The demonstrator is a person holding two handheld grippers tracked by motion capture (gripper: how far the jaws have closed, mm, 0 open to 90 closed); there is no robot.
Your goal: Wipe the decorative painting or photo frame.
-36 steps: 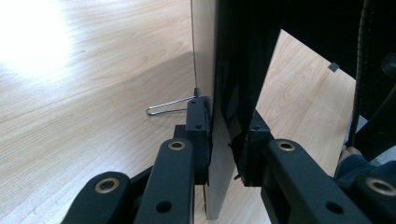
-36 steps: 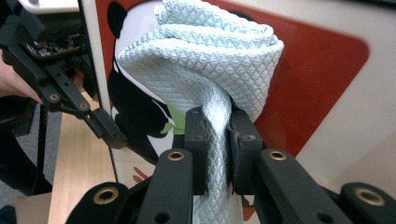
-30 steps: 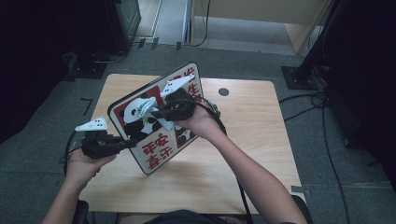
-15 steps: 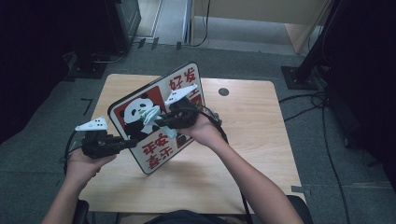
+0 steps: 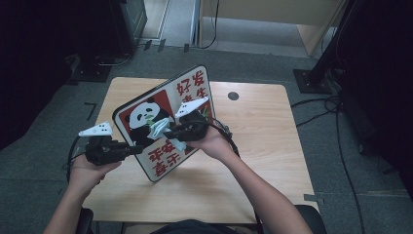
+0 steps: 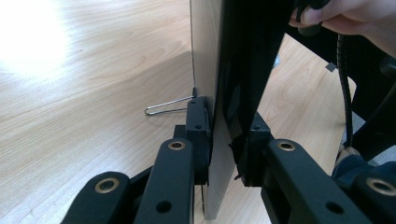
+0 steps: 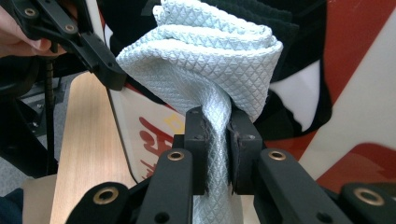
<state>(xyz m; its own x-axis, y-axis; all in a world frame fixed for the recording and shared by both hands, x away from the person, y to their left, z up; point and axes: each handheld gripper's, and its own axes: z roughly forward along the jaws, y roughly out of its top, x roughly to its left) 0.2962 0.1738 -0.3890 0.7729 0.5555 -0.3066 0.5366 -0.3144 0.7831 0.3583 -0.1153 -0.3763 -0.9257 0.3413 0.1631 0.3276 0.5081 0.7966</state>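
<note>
Right tool [image 7: 215, 140] level against board [image 7: 355, 93] (cloth [image 7: 205, 60] pinched)

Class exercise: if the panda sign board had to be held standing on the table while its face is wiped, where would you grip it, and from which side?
Grip the panda sign board at its thin side edge, coming in from the left, as the left gripper does: the flat panel fits between the fingers, and the printed face stays free for the cloth.

Panda sign board [image 5: 165, 122], high view: large red Chinese characters in two groups. Above and right of the panda picture [image 5: 146, 118], two lines; top line reads 好发, second line hidden behind the gripper plate. Below the panda, more red characters stand upside down to the camera; not legible. No other text readable.
</note>
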